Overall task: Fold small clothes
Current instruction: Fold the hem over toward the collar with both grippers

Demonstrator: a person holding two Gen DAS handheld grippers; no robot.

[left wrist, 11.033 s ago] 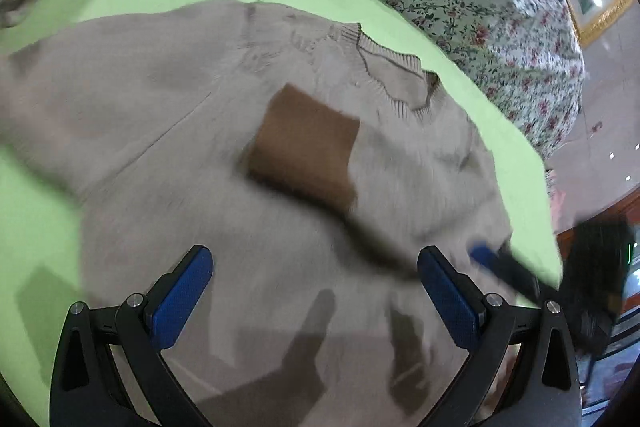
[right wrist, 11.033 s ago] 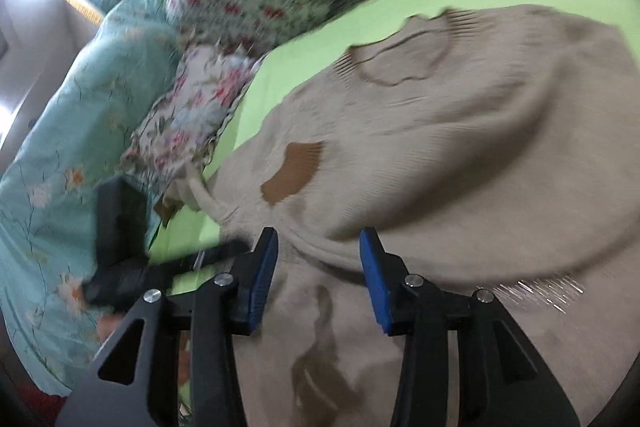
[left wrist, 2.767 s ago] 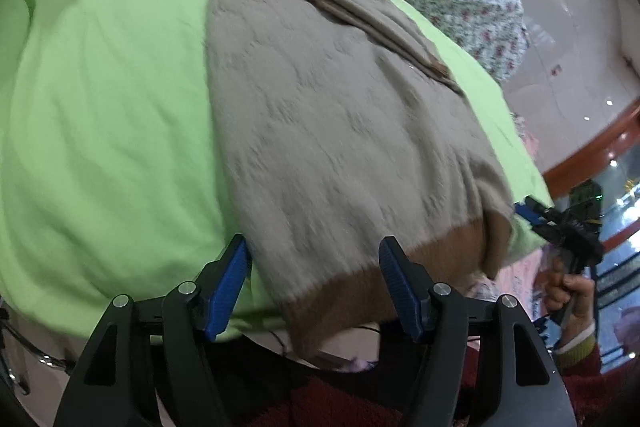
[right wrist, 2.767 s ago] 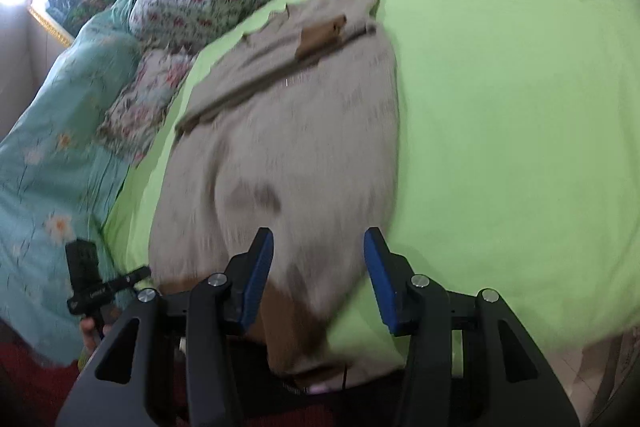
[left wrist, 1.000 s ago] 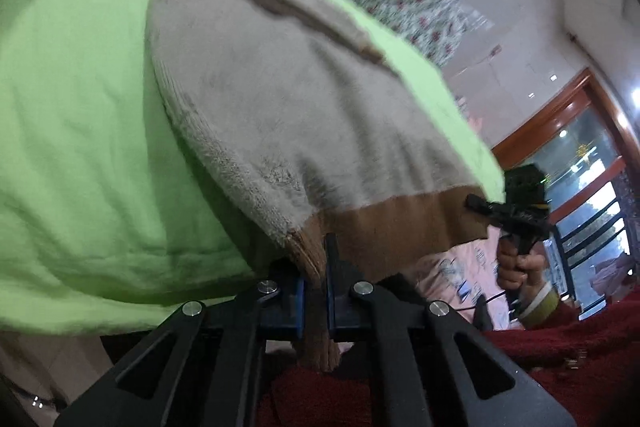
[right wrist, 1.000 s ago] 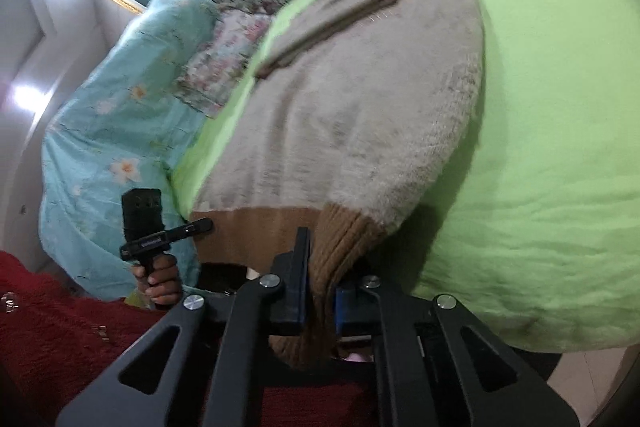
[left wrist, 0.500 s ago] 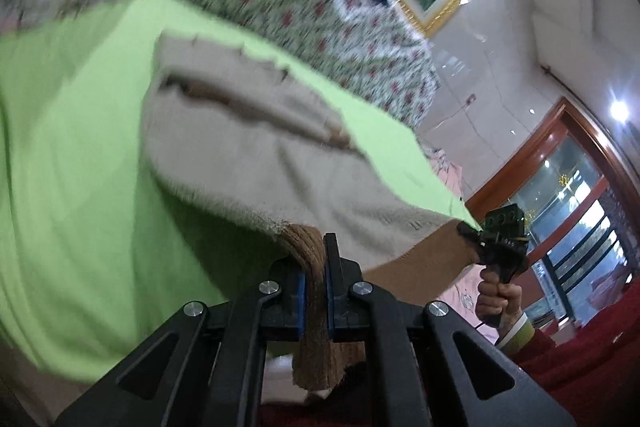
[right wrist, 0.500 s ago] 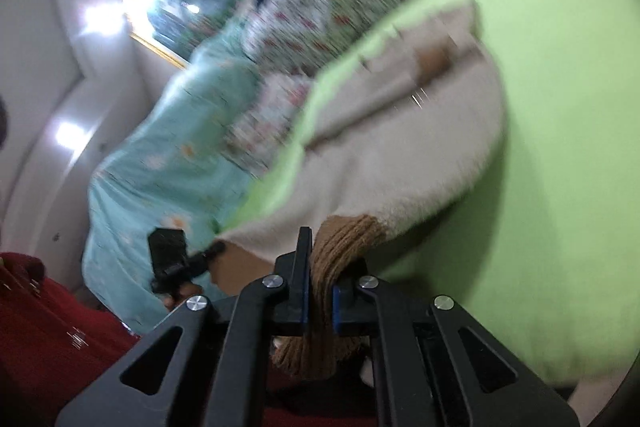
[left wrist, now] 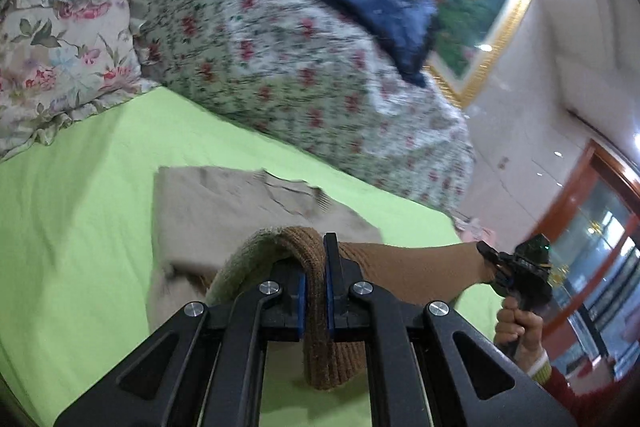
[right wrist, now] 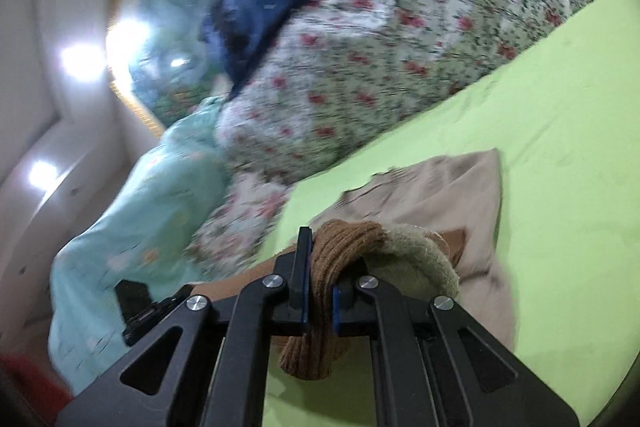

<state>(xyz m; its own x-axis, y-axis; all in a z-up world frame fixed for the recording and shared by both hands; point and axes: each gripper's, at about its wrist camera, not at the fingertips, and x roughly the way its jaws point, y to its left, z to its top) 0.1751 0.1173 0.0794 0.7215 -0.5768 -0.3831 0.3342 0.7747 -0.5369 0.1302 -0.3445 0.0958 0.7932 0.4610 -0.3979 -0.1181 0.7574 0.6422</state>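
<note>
Two claws grip the same beige sweater (left wrist: 224, 211) by its brown ribbed hem (left wrist: 316, 307), one at each corner. Seen from the left wrist, the left claw (left wrist: 315, 291) is clamped tight on a bunch of the hem, which hangs down between its arms, and the hem stretches taut toward 3 o'clock, where the right claw (left wrist: 486, 255), held in a hand (left wrist: 518, 323), pinches the far corner. From the right wrist, that claw (right wrist: 318, 291) is likewise closed on the brown knit (right wrist: 340, 247), with the left one (right wrist: 160, 307) dark and blurred at 9 o'clock. Both hem corners are lifted above the green bed sheet (left wrist: 80, 227), while the sweater's collar end lies flat on it toward 12 o'clock, short of the floral quilt (left wrist: 280, 67).
</note>
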